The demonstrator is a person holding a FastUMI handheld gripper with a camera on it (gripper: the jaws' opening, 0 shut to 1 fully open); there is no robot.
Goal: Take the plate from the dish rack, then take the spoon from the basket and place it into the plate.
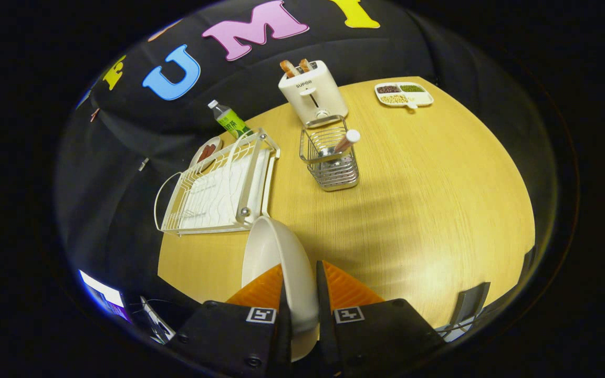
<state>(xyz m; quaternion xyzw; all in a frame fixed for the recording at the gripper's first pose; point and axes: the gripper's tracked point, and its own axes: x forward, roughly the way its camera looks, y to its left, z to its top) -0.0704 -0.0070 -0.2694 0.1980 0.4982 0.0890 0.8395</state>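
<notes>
While the claw (301,294) clamps the plate (276,262), dish rack (218,189) and basket (331,157) stand beyond.

**Plate gripped on edge above the surface**

The gripper (300,294) holds the white plate (276,262) between its two orange fingers (263,289), both pressing on the plate, which stands on edge and reaches forward toward the dish rack (218,189). The white rack lies just beyond the plate on the wooden surface (428,199). To the rack's right stands a wire basket (331,157) with the spoon (345,142) leaning in it, handle up. Behind the basket sits a white toaster (313,92) with two slices of toast. A bottle (230,121) with a green label stands behind the rack, a small dish (207,152) beside it. A divided tray (404,94) of grains rests farther off on the surface.
</notes>
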